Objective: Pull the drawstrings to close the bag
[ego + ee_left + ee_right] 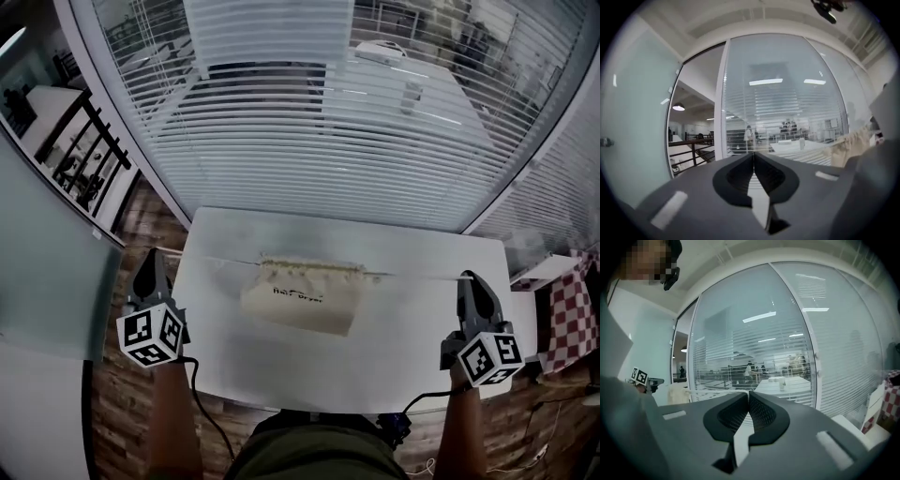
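A cream drawstring bag (300, 300) with dark print lies in the middle of the white table (412, 361), its top edge gathered tight. A thin left drawstring (225, 260) runs taut from the bag toward my left gripper (150, 253), which hangs just off the table's left edge with its jaws shut. The right drawstring (422, 276) stretches to my right gripper (469, 275), also shut, near the table's right edge. In the right gripper view the string (717, 391) leads from the bag (677, 393) to the closed jaw tips (748, 392). The left gripper view shows closed jaws (753, 153) and the bag (848, 146) at the right.
A curved glass wall with white blinds (309, 141) stands right behind the table. A frosted glass panel (47, 272) is on the left. A red-and-white checked item (572, 319) and a white box (544, 270) sit to the right. Wooden floor surrounds the table.
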Available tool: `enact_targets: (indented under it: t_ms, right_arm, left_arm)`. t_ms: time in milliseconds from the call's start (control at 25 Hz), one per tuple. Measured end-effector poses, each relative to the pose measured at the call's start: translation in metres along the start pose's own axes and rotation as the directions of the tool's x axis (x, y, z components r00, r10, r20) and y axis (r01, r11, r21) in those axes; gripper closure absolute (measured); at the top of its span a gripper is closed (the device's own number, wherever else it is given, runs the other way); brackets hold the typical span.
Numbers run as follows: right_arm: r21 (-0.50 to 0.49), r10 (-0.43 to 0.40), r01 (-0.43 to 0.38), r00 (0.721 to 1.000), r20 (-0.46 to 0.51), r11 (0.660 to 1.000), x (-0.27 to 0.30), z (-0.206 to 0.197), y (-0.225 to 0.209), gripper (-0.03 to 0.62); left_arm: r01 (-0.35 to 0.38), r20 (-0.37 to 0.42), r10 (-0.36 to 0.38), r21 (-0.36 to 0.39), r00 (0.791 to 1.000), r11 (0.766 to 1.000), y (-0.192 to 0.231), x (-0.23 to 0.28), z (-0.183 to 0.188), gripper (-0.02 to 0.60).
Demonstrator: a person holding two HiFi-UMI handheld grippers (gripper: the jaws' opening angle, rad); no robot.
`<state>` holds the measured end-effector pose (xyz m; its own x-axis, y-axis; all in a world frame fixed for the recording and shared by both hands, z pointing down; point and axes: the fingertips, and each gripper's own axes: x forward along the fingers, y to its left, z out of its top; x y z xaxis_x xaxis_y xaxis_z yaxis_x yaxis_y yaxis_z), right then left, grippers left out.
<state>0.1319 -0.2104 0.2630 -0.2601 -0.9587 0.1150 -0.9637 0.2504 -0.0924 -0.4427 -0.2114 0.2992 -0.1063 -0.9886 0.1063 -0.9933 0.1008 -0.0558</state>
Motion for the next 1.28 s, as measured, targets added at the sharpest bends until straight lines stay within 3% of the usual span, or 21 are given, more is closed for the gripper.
enact_targets:
  t_ms: [80, 200, 320, 560, 1280]
  right_arm:
    - [0.046, 0.000, -0.001, 1.000, 0.018, 0.999, 0.000, 0.005, -0.002, 0.582]
    - [0.077, 0.042, -0.046, 0.998, 0.047, 0.996, -0.002, 0.017, 0.003, 0.581]
    - [0.073, 0.064, -0.069, 0.995, 0.080, 0.995, -0.003, 0.031, 0.011, 0.580]
    - [0.075, 0.069, -0.077, 0.993, 0.098, 0.994, -0.003, 0.047, 0.013, 0.580]
    - [0.073, 0.065, -0.070, 0.996, 0.065, 0.995, -0.012, 0.038, 0.010, 0.580]
  left_arm:
    - [0.073, 0.060, -0.071, -0.033, 0.996, 0.997, -0.014, -0.005, 0.019, 0.577]
    - [0.190, 0.184, -0.189, 0.010, 0.965, 0.982, -0.042, -0.023, 0.059, 0.575]
    - [0.214, 0.236, -0.218, 0.041, 0.947, 0.976, -0.056, -0.032, 0.084, 0.575]
    - [0.218, 0.242, -0.210, -0.003, 0.947, 0.976, -0.058, -0.026, 0.091, 0.575]
    - [0.222, 0.211, -0.223, 0.029, 0.952, 0.975, -0.068, -0.024, 0.090, 0.575]
